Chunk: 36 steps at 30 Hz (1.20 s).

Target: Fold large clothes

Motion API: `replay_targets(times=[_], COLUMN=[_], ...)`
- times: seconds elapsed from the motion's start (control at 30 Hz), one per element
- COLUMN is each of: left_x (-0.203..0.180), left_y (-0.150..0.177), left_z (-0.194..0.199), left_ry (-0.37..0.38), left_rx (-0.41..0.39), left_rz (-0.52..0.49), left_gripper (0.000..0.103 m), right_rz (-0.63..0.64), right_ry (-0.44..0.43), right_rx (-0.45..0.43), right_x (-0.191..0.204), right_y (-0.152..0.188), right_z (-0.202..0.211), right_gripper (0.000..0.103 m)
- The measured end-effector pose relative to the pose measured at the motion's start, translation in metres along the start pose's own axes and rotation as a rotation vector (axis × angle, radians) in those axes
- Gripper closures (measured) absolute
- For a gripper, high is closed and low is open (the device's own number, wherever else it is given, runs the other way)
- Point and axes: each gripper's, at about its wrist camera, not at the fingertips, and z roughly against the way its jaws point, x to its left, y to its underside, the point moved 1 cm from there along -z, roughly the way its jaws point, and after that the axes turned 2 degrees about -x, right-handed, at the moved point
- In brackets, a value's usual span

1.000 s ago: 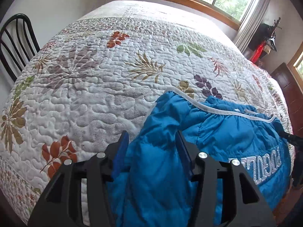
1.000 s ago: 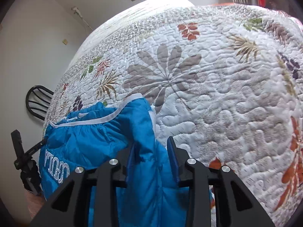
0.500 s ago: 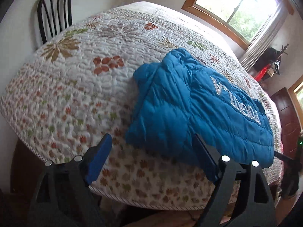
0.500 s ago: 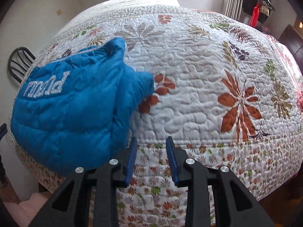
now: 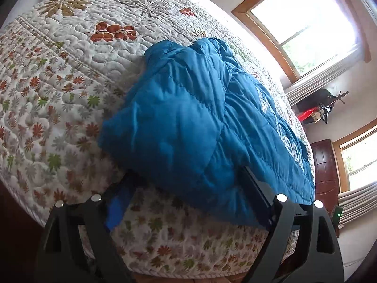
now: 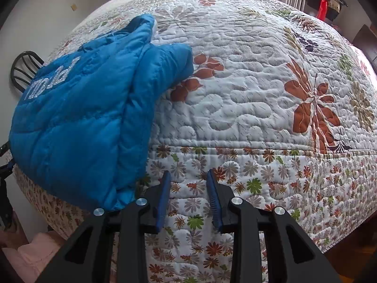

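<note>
A blue puffy jacket (image 5: pixel 200 118) with silver lettering lies folded on the quilted bed (image 5: pixel 59 70), and its near end hangs over the bed's edge. My left gripper (image 5: pixel 186 176) is open wide just below that overhang. The blue fabric droops over its fingertips and hides them, and neither pad presses on it. In the right wrist view the jacket (image 6: pixel 89 118) is at the left. My right gripper (image 6: pixel 188 173) stands beside it with a narrow gap between its blue pads (image 6: pixel 162 198). Only the bedspread's flowered side (image 6: pixel 259 176) shows through that gap.
A black chair (image 6: pixel 23 68) stands by the wall past the jacket. A bright window (image 5: pixel 306 23), curtains and a dark wooden door (image 5: pixel 325 165) line the far side of the room. Something pink (image 6: pixel 23 254) lies on the floor at the bed's corner.
Both grippers held jacket fabric a second ago and have since let go and drawn back past the bed's edge. The left jaws spread wide. The jacket now lies folded, lettering up.
</note>
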Motion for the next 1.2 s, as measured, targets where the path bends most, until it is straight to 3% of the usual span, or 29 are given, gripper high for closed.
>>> replay_targets(times=[0.1,0.2,0.27,0.37,0.5,0.57,0.67,0.93,1.2], left_x=[0.002,-0.001,-0.002,-0.002,-0.003,-0.015,-0.045,-0.115,-0.207], left_y=[-0.007,-0.007,-0.008,-0.007,0.000,0.002,0.002,-0.015,0.021], left_z=[-0.010,-0.015,-0.015,-0.014,-0.012,-0.004,0.016,0.046,0.038], left_ry=[0.033,0.029,0.033,0.057,0.059,0.033,0.008,0.095,0.106], left_rx=[0.002,-0.021,-0.042,-0.069,-0.102,-0.150,-0.229,-0.315,-0.317], left_rz=[0.047,0.059,0.064,0.085,0.066,0.021,-0.084,-0.237,-0.550], left_gripper=[0.021,0.037,0.053,0.066,0.071,0.077,0.080,0.080,0.080], right_rz=[0.000,0.009,0.008,0.011,0.012,0.011,0.009,-0.016,-0.067], right_ry=[-0.001,0.002,0.000,-0.004,-0.009,-0.012,-0.015,0.015,0.030], right_rx=[0.005,0.011,0.015,0.014,0.015,0.017,0.020,-0.011,0.017], right_x=[0.000,0.000,-0.001,-0.001,-0.001,-0.001,-0.003,-0.020,-0.040], right_y=[-0.003,-0.008,-0.010,-0.009,-0.009,-0.009,-0.010,-0.008,-0.014], right_z=[-0.001,-0.003,-0.004,-0.005,-0.006,-0.006,-0.005,0.014,0.009], right_gripper=[0.070,0.070,0.070,0.070,0.070,0.070,0.070,0.070,0.070])
